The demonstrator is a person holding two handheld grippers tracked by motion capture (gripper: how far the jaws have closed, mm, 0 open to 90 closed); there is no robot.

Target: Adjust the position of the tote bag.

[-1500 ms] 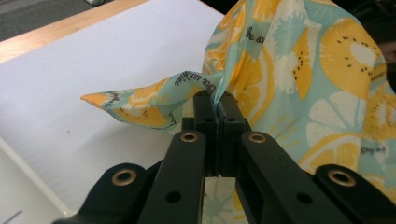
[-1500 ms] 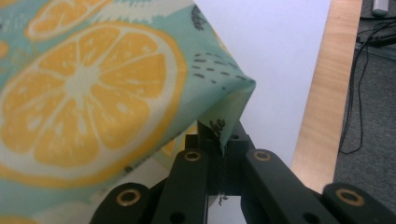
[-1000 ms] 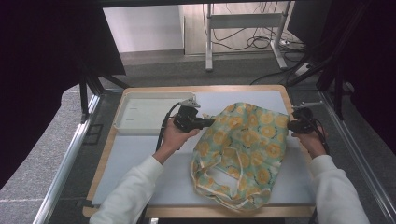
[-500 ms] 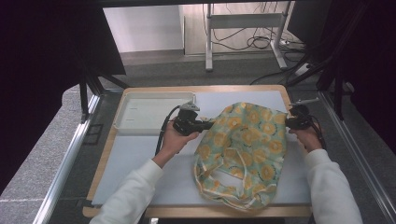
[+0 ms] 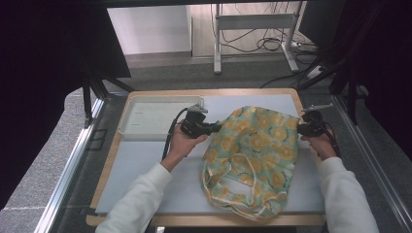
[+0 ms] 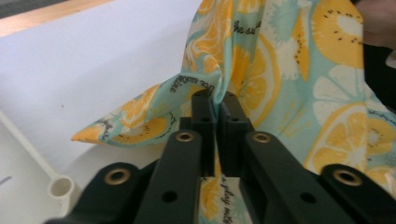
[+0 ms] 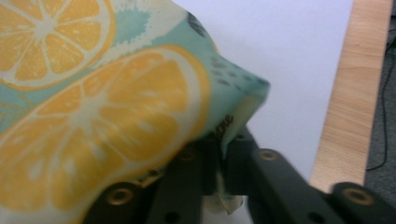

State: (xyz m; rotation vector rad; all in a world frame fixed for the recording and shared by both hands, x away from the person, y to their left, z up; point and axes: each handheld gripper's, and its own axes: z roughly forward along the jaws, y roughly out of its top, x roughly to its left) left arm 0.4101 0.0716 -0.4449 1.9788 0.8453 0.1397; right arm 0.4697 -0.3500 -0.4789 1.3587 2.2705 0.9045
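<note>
A cloth tote bag [image 5: 252,155] printed with orange slices on mint green lies spread on the white mat, handles toward the near edge. My left gripper [image 5: 216,127] holds its far left corner. In the left gripper view the jaws [image 6: 217,100] stand almost together with a fold of the bag [image 6: 289,93] between them. My right gripper [image 5: 300,128] is at the far right corner, and its jaws [image 7: 223,140] pinch the bag's [image 7: 93,93] edge. Both pairs of jaws have just been opening slightly, with the cloth still between them.
A white shallow tray [image 5: 127,114] sits at the far left of the wooden table [image 5: 111,160], just behind my left hand. The white mat [image 5: 145,165] covers most of the tabletop. Metal rails run along both sides of the table.
The bag has settled a little lower and flatter on the mat. My right hand has shifted slightly; the left hand has stayed put.
</note>
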